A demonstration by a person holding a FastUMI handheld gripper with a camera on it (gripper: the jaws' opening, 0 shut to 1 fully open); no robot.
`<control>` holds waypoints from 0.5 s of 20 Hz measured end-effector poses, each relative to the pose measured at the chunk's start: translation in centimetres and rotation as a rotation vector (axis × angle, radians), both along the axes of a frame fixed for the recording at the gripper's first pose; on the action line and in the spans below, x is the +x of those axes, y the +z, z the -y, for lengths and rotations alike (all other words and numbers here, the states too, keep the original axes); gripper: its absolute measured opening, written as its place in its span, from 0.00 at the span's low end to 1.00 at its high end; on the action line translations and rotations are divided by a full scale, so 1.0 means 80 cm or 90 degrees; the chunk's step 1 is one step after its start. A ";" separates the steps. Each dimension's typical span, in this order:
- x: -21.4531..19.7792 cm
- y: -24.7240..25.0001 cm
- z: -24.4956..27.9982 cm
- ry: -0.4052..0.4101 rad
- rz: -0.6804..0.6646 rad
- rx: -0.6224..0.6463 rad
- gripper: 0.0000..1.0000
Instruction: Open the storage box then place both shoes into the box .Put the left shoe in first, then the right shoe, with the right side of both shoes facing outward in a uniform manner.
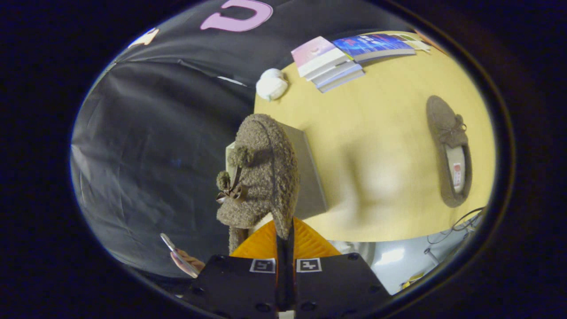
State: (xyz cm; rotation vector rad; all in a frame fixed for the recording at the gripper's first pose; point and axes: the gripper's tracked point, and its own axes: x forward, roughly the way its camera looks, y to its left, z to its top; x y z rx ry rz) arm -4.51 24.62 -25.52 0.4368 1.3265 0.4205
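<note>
My gripper (285,235) is shut on a brown fuzzy shoe (261,170), its orange fingers (310,243) pinching the shoe's rim. The shoe has pom-poms and a small bow and hangs in the air ahead of the fingers, above the table's corner. Behind it, partly hidden, sits the grey storage box (310,177) on the yellow table (376,146). The other brown shoe (449,150) lies flat on the table well away from the box, its opening facing up. Whether the box lid is open I cannot tell.
A stack of books (330,62) and a blue booklet (374,46) lie at the table's far end, beside a white round object (271,84). A hand holding a phone (179,257) appears close to my gripper. Cables (460,223) trail past the table's near edge.
</note>
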 end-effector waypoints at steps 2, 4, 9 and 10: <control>0.006 0.010 -0.029 0.018 0.011 0.003 0.03; 0.017 0.008 -0.058 0.037 0.019 -0.007 0.04; 0.032 -0.037 -0.137 0.061 -0.002 -0.020 0.04; 0.036 -0.051 -0.150 0.065 -0.003 -0.033 0.04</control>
